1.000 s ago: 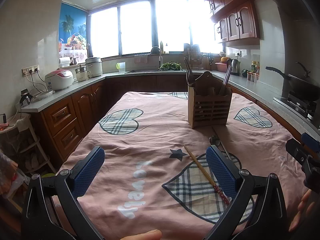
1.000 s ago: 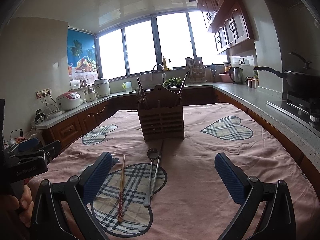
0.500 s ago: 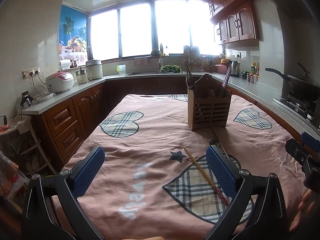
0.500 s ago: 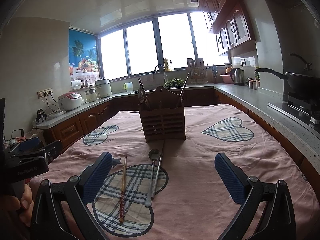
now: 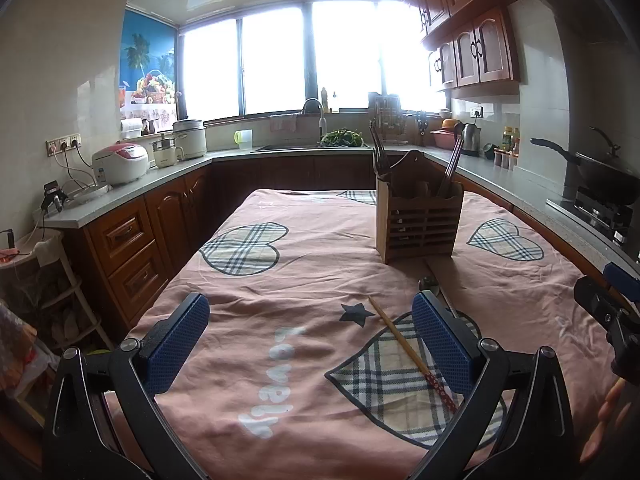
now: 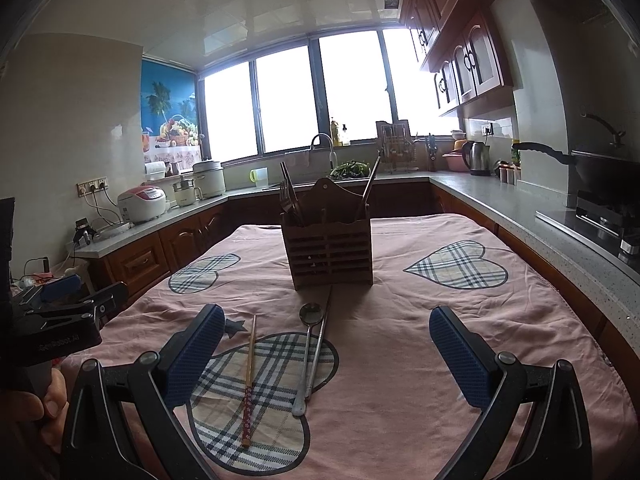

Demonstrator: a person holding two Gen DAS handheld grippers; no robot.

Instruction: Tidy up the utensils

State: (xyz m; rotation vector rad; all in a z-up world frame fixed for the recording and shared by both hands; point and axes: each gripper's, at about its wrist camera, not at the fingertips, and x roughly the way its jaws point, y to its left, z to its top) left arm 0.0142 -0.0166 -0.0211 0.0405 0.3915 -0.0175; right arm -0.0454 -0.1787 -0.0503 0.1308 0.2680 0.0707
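Note:
A wooden utensil holder [image 6: 328,254] [image 5: 420,224] stands upright on the pink tablecloth, with forks and chopsticks in it. In front of it lie a wooden chopstick with a red patterned end [image 6: 249,376] [image 5: 408,350], a metal spoon [image 6: 307,352] and a thin metal chopstick [image 6: 320,344]. My right gripper [image 6: 326,354] is open and empty, held above the near end of these utensils. My left gripper [image 5: 310,340] is open and empty, to the left of the wooden chopstick. The spoon bowl [image 5: 429,283] shows behind its right finger.
The pink cloth with plaid hearts [image 6: 456,268] covers the table. Kitchen counters wrap around it, with rice cookers [image 5: 120,162] at left, a sink [image 5: 320,140] at the back, and a wok on the stove [image 6: 600,176] at right. Each gripper shows at the other view's edge [image 6: 60,320].
Both views have tilted slightly, so the holder and utensils sit a little lower in frame. Both grippers stay open and empty. Nothing on the table has moved.

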